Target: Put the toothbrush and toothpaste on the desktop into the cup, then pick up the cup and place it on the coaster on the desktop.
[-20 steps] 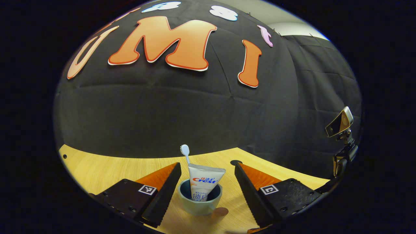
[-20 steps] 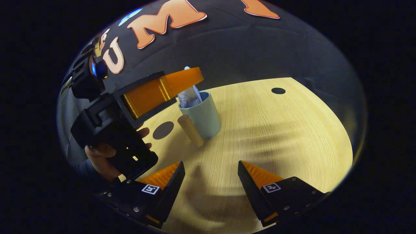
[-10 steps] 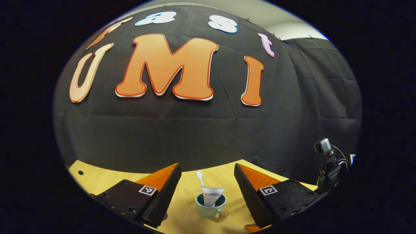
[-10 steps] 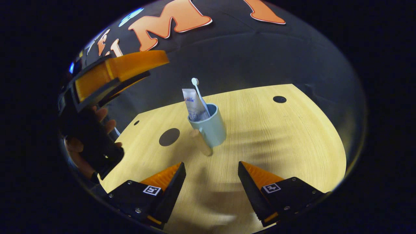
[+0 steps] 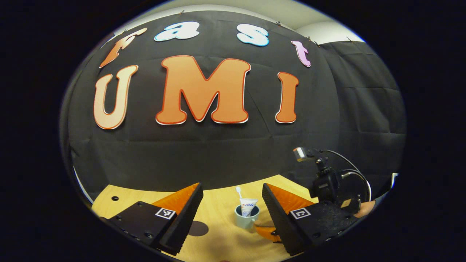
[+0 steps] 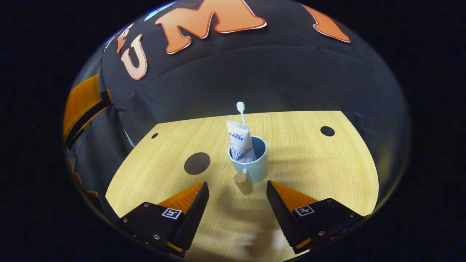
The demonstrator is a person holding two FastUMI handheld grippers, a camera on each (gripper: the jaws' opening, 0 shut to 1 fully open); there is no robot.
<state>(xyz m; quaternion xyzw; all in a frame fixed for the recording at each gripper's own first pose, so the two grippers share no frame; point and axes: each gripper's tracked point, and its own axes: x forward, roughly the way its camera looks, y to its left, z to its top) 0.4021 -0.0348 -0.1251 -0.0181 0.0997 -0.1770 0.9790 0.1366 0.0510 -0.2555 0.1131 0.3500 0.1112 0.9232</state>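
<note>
Wooden desktop (image 6: 309, 171) is carrying the cup (image 6: 255, 167), with toothbrush (image 6: 241, 109) and toothpaste (image 6: 238, 142) standing inside it. Left of the cup, apart, is lying the dark coaster (image 6: 197, 163). Both the right gripper (image 6: 237, 211), just before the cup's handle, and the left gripper (image 5: 232, 214) are gaping, holding nothing.

Cup loaded with toothbrush and toothpaste, coaster lying apart from it

In the right gripper view a pale blue-green cup (image 6: 251, 165) stands upright at frame centre on the wooden bench (image 6: 320, 171), its round wooden handle (image 6: 242, 183) pointing toward the lower edge. A white toothpaste (image 6: 239, 141) tube stands inside it, leaning left, with a white toothbrush (image 6: 241, 111) rising behind it, head up. The dark round coaster (image 6: 197, 163) lies flat, left of the cup and not touching it. In the left gripper view the cup (image 5: 246, 217) is small at lower centre, the coaster (image 5: 198, 228) to its left.
</note>
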